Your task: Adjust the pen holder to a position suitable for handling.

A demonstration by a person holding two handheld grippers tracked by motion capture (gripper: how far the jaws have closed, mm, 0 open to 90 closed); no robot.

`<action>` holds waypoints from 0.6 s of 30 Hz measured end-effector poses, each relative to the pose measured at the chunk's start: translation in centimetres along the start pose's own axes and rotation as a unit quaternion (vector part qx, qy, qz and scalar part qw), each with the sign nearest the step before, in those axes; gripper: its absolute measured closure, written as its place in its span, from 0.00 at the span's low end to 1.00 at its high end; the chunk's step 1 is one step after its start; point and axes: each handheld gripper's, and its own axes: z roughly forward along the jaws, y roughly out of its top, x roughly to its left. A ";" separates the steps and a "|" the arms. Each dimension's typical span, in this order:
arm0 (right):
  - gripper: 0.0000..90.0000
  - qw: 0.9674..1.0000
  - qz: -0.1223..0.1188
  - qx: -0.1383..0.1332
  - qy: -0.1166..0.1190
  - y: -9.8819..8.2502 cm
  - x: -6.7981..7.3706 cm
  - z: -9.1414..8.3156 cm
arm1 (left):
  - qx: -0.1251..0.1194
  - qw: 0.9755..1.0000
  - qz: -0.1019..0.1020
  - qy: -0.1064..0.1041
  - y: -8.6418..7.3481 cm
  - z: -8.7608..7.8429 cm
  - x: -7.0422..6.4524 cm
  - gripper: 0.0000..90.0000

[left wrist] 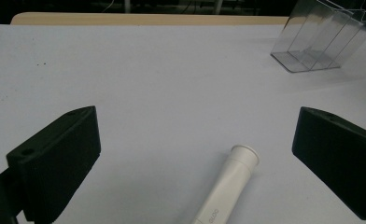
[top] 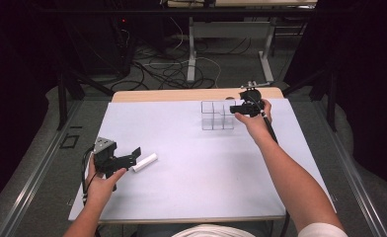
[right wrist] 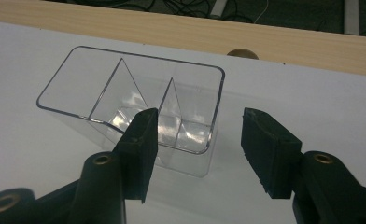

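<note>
clear divided box [right wrist: 139, 98] corner sits between the right gripper [right wrist: 197, 144] fingers [right wrist: 144, 140], untouched.

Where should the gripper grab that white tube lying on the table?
Probably across its straight middle. The white tube lies flat between the open left gripper, so come from above, jaws on its long sides. The flared end is wider.

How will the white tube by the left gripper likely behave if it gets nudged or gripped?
The white tube lies on its side on the smooth sheet, so a sideways nudge would probably roll it. It looks like stiff plastic, likely light. Its round, smooth wall may slip between the flat pads unless gripped across the middle.
</note>
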 end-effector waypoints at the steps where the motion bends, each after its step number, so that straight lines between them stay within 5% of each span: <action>1: 0.52 1.000 0.005 0.002 0.000 0.0 0.0 0.1 | -0.002 1.000 0.000 0.001 0.0 0.0 0.0 0.01; 18: 0.68 0.999 0.025 0.014 -0.018 0.3 -0.2 3.5 | 0.001 1.000 -0.008 0.003 -0.1 -0.1 0.3 0.01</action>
